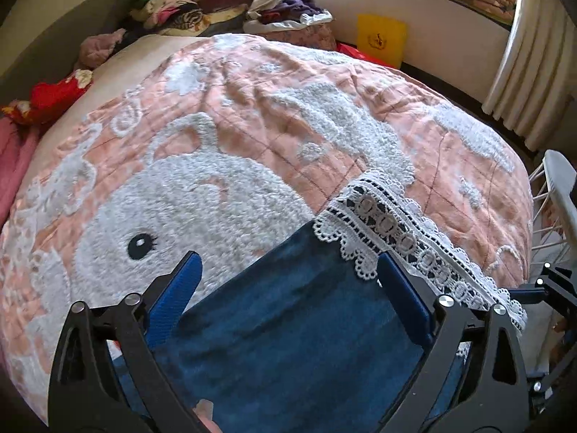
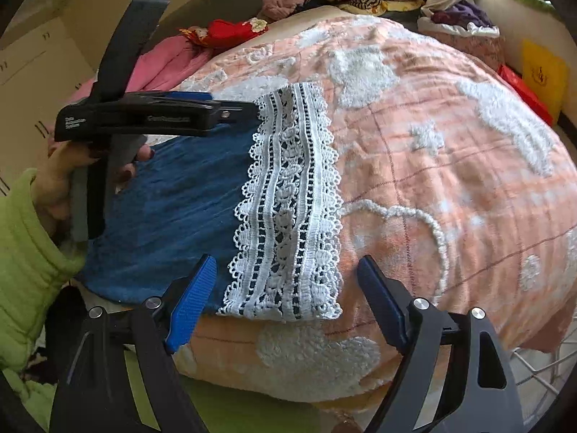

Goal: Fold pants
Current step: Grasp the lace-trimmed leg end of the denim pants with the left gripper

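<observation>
Blue pants (image 2: 169,213) with a white lace hem (image 2: 288,202) lie flat on a pink-and-white quilted bedspread (image 2: 450,166) as I work both grippers over them. My right gripper (image 2: 288,285) hangs with its jaws spread wide and released, nothing pinched; the near corner of the lace hem sits in the gap between the two blue pads (image 2: 191,306), just ahead of them, and the bedspread runs on beyond. My left gripper (image 1: 288,274) is also spread, its jaws straddling the blue fabric, which fills the space between them without being clamped; the lace hem crosses just past the right-hand pad. From the right wrist view, a hand (image 2: 61,176) in a lime-green sleeve (image 2: 25,259) holds that left gripper over the pants' far edge. Piled clothes (image 1: 173,3) lie well beyond both jaws.
</observation>
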A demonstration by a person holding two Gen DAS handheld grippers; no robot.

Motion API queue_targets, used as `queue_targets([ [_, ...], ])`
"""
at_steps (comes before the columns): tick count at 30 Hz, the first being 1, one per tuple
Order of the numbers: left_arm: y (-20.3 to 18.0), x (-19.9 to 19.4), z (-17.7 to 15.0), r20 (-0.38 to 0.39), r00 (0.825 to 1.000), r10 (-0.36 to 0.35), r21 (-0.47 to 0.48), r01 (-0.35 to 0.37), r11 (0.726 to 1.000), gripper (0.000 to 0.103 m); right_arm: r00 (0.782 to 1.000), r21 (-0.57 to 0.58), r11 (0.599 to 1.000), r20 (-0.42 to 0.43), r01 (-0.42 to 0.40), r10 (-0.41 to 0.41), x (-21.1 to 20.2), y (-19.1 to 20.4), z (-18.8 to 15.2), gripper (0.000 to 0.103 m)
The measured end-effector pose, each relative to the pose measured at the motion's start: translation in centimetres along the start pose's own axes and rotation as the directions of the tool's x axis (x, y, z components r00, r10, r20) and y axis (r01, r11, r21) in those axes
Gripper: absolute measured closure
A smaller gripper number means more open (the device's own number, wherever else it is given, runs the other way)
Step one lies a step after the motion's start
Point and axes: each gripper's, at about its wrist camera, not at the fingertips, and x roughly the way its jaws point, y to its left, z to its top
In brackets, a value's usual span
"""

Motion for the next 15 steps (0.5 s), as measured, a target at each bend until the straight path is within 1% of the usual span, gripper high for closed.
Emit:
queue_targets([
  [1,-0.1,0.5,0.0,-0.005,1.0,-0.004,0.003,0.004,1.0,0.017,1.0,-0.005,1.0,0.001,-0.005,0.005,0.1,0.0,0.0,0.03],
  [2,-0.1,0.8,0.1,-0.011,1.0,-0.009,0.004,0.009,1.0,0.018,1.0,-0.008,1.0,0.002,-0.017,0.017,0.1,0.1,0.0,0.039],
  [3,0.0,1.4,0.1,-0.024,1.0,-0.019,-0.001,0.019,1.0,0.023,0.999,-0.006,0.999,0.006,-0.031,0.031,0.1,0.1,0.1,0.043],
  [6,0.4,2.6,-0.1,-0.045,0.997,-0.065,-0.03,0.063,0.998,0.034,0.995,0.018,0.995,0.025,-0.099,0.099,0.0,-0.1,0.4,0.043],
  [8,0.4,2.8,-0.2,-0.04,0.996,-0.081,-0.04,0.079,0.996,0.039,0.994,0.024,0.994,0.011,-0.108,0.107,0.8,-0.2,0.5,0.043],
  [9,0.3,2.7,-0.2,-0.038,0.995,-0.092,-0.041,0.09,0.995,0.048,0.994,0.025,0.994,0.007,-0.108,0.108,1.2,-0.2,0.6,0.042],
  [10,0.1,2.6,-0.2,-0.034,0.993,-0.113,-0.043,0.111,0.993,0.055,0.994,0.027,0.993,0.006,-0.113,0.113,1.5,-0.3,0.5,0.042],
  [11,0.0,2.5,-0.2,-0.035,0.993,-0.11,-0.039,0.109,0.993,0.056,0.993,0.028,0.993,0.008,-0.117,0.117,1.5,-0.3,0.6,0.042],
  [12,-0.2,2.6,-0.2,-0.038,0.994,-0.103,-0.032,0.102,0.994,0.058,0.992,0.026,0.992,0.011,-0.125,0.125,1.6,-0.3,0.7,0.045],
  [13,-0.3,2.6,-0.2,-0.037,0.994,-0.105,-0.03,0.104,0.994,0.067,0.992,0.021,0.992,0.013,-0.126,0.126,1.7,-0.2,0.8,0.049],
  [14,-0.4,2.6,-0.2,-0.035,0.993,-0.112,-0.031,0.111,0.993,0.072,0.992,0.015,0.992,0.015,-0.124,0.124,1.7,-0.2,0.8,0.055],
  [15,-0.6,2.6,-0.2,-0.034,0.993,-0.113,-0.03,0.112,0.993,0.077,0.991,0.01,0.991,0.018,-0.131,0.131,1.6,-0.2,0.8,0.057],
])
